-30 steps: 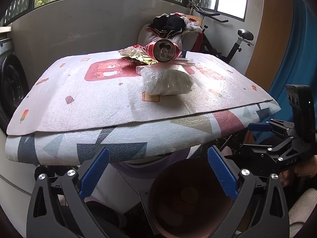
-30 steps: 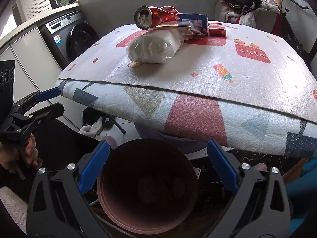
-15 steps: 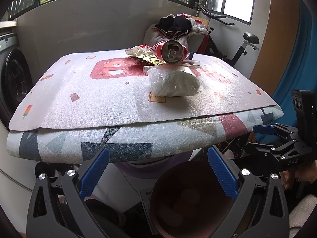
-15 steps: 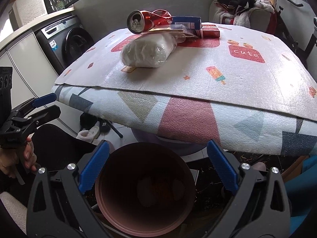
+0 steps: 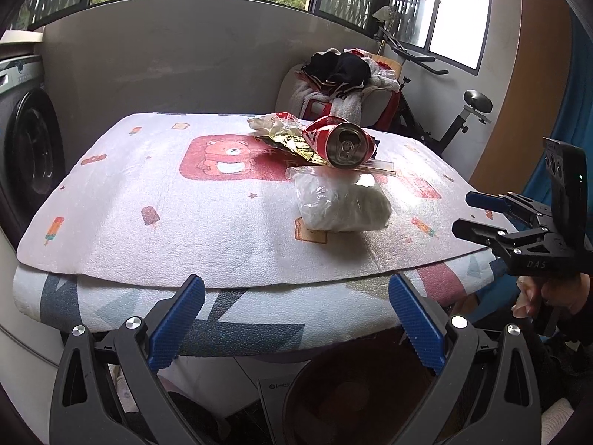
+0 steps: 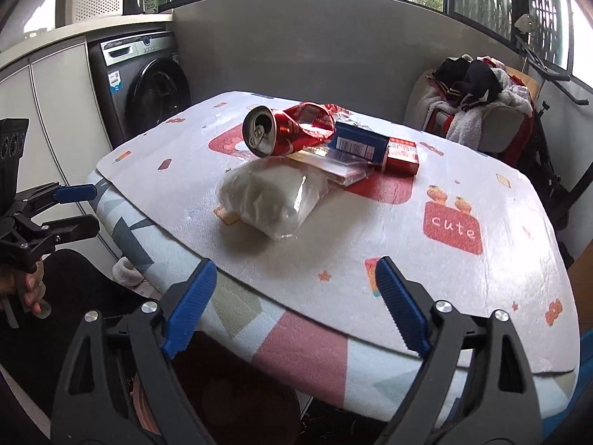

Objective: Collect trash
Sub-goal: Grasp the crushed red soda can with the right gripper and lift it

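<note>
A pile of trash lies on the padded table [image 5: 155,200]: a crushed red can [image 5: 339,144] [image 6: 274,131], a clear bag of white stuff [image 5: 343,204] [image 6: 272,196], a gold wrapper [image 5: 292,142], a blue box [image 6: 357,142], a red box [image 6: 402,155] and a clear flat pack [image 6: 333,165]. My left gripper [image 5: 294,324] is open and empty at the table's near edge. My right gripper [image 6: 296,304] is open and empty, short of the bag. A brown bin [image 5: 355,400] [image 6: 229,404] stands below the table edge.
A washing machine [image 6: 148,81] stands at the left. A chair heaped with clothes [image 6: 470,92] and an exercise bike [image 5: 463,111] stand behind the table. A grey wall panel runs along the far side. Each view shows the other gripper at its side edge.
Both grippers have risen from over the bin to table height and moved closer to the trash pile. Both stay open and empty.
</note>
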The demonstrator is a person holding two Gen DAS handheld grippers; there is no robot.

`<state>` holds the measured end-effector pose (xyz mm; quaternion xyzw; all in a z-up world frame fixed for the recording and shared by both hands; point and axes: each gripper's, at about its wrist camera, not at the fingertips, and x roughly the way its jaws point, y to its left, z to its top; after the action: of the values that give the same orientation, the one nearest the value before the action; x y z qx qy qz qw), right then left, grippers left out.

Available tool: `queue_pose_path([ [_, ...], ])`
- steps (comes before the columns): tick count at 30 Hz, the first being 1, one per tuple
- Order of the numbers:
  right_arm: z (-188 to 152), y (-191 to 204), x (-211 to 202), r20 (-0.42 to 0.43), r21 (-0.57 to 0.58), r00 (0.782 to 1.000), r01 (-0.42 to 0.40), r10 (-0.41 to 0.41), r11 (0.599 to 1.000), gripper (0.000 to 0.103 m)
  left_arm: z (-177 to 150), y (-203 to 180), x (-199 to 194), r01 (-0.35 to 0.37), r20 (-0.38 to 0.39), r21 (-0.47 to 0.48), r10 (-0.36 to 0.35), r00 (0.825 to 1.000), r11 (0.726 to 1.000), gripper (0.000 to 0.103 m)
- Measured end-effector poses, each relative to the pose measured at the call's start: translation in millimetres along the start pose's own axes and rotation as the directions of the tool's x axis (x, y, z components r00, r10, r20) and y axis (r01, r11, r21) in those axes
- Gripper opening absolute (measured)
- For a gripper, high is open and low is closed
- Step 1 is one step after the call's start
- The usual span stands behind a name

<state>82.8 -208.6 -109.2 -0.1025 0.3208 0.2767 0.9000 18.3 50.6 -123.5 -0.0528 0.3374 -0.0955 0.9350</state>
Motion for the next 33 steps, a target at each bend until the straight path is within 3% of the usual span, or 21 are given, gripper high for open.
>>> queue_pose_path([
  [5, 51.2, 5.1, 25.2, 0.048, -0.138, 0.999, -0.012, 0.018, 0.990, 0.055, 16.5, 6.3, 8.9, 0.026, 0.017, -0.028, -0.026, 1.000, 0.999, 0.097],
  [13, 102.6, 15.9, 73.5, 0.034, -0.229, 0.994, -0.090, 0.101, 0.969, 0.045, 25.6, 15.3, 29.4, 0.053, 0.009, -0.065, -0.053, 0.999, 0.996, 0.097],
  [17, 112.5, 15.8, 94.4, -0.008, -0.236, 0.991, -0.130, 0.132, 0.963, 0.034, 25.3, 16.1, 38.9, 0.061, -0.002, -0.064, -0.061, 0.998, 0.996, 0.097],
  [21, 109.7, 15.0, 105.6, -0.039, -0.240, 0.986, -0.164, 0.159, 0.957, 0.032, 25.1, 16.7, 44.9, 0.065, -0.010, -0.065, -0.065, 0.998, 0.996, 0.097],
  [23, 107.6, 14.6, 105.6, -0.039, -0.235, 0.984, -0.180, 0.176, 0.955, 0.023, 24.9, 17.4, 47.8, 0.065, -0.014, -0.068, -0.066, 0.998, 0.996, 0.097],
  [30, 111.4, 10.2, 70.2, 0.072, -0.200, 0.972, -0.205, 0.223, 0.958, 0.020, 26.9, 15.3, 54.8, 0.076, -0.023, -0.079, -0.078, 0.997, 0.994, 0.097],
  [33, 115.2, 0.4, 45.6, 0.142, -0.170, 0.970, -0.171, 0.196, 0.970, 0.019, 29.7, 10.3, 55.9, 0.084, -0.020, -0.069, -0.086, 0.996, 0.994, 0.097],
])
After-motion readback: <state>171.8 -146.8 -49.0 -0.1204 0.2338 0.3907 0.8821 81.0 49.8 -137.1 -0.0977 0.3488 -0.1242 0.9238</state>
